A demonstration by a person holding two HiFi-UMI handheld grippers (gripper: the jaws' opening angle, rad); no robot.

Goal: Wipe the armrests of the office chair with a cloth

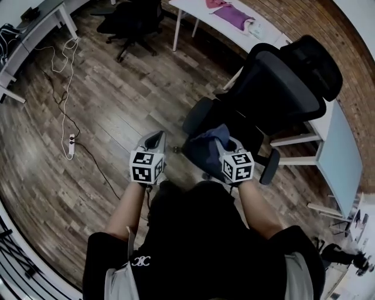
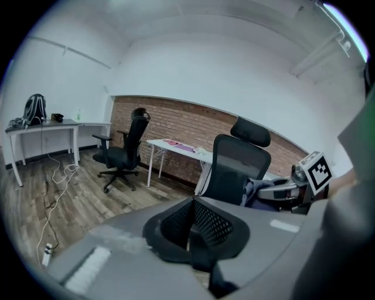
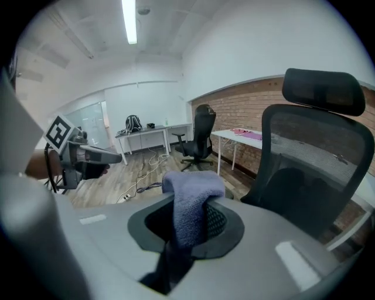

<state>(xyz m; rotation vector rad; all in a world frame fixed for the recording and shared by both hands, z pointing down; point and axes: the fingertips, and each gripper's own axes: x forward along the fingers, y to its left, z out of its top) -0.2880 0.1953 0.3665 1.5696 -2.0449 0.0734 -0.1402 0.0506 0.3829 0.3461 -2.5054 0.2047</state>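
Observation:
The black office chair (image 1: 275, 88) stands just ahead of me on the right, its back and headrest upright. One armrest (image 1: 197, 115) faces me and the other armrest (image 1: 270, 167) is to my right. My right gripper (image 1: 225, 145) is shut on a blue-grey cloth (image 1: 205, 143) that hangs in front of the seat, between the armrests. In the right gripper view the cloth (image 3: 190, 205) bulges out over the shut jaws. My left gripper (image 1: 157, 136) is held left of the chair, apart from it, shut and holding nothing.
A second black office chair (image 1: 132, 20) stands farther back on the wood floor. A white table (image 1: 193, 10) with pink cloths lies along the brick wall. A power strip (image 1: 71, 143) and cables trail on the left. A white desk (image 1: 337, 158) is behind the chair.

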